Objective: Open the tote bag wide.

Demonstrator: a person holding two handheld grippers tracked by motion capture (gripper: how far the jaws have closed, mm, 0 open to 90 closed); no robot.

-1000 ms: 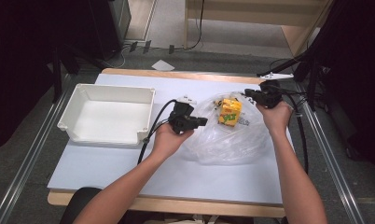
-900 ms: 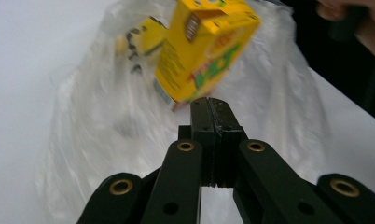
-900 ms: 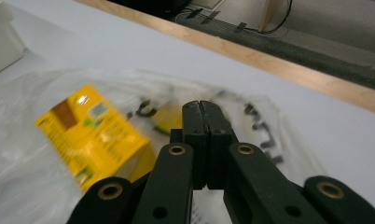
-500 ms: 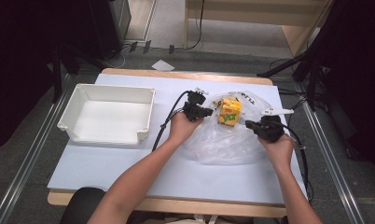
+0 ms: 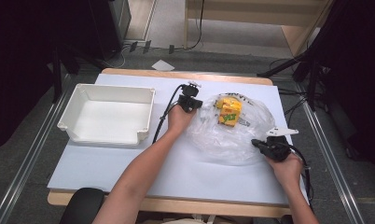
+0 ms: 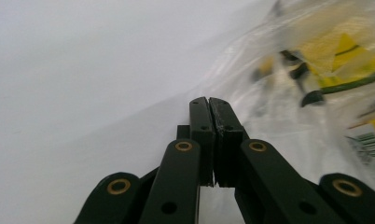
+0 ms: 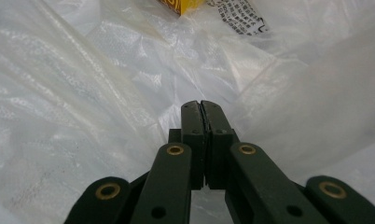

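Observation:
A crumpled clear plastic bag (image 5: 232, 137) lies on the white table with a yellow carton (image 5: 229, 111) inside it. My left gripper (image 5: 196, 103) is at the bag's far left edge, shut with nothing between its jaws. In the left gripper view its closed tips (image 6: 209, 100) sit low over the table, with the bag (image 6: 279, 102) and the carton (image 6: 344, 46) to their right. My right gripper (image 5: 256, 143) is at the bag's near right edge, also shut on nothing. In the right gripper view its tips (image 7: 202, 103) hover over the wrinkled plastic (image 7: 83, 93), and a corner of the carton (image 7: 183, 4) shows at the top.
A white rectangular tray (image 5: 71, 122) stands on the left part of the table, its inside bare. Cables trail from both grippers across the table. Beyond the table's far edge there is floor with wiring and dark stands.
My left hand has moved away from the person to the bag's far left edge. My right hand has come back from beside the carton to the bag's near right edge. Both stayed shut.

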